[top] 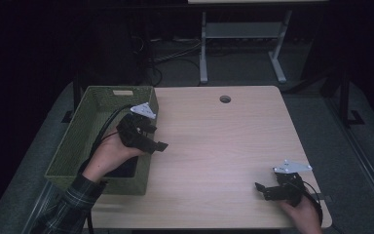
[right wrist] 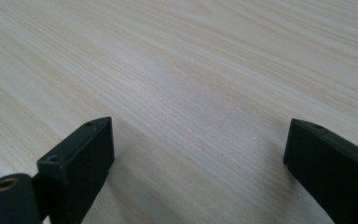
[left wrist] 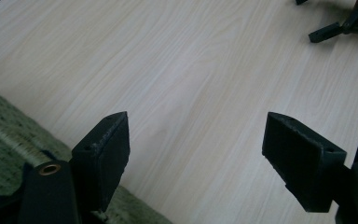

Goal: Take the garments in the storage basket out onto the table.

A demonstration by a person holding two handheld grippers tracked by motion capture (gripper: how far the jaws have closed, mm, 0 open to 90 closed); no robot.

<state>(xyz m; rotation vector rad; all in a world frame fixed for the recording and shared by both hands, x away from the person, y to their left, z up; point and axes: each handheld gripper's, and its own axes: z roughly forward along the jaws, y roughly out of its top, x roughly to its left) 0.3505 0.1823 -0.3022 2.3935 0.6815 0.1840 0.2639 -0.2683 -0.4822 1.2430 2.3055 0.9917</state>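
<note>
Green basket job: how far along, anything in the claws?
Done: can't tell; the green basket has something dark inside, unidentifiable. In hand: nothing. The left claw is open above the basket's right wall, the right claw open over bare table. Left: unclear, no loose items show on the table.

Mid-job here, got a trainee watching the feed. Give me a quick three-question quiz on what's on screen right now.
1. True or false: the left gripper is clamped on an object.
2. Which thing sits at the table's left edge? A) green woven basket B) metal tray C) cardboard box
3. Fill in: the right gripper is near the table's ____ right corner.

Key:
1. False; its jaws stand apart with bare table between them.
2. A, the green woven basket.
3. Near (the person's side).
</note>
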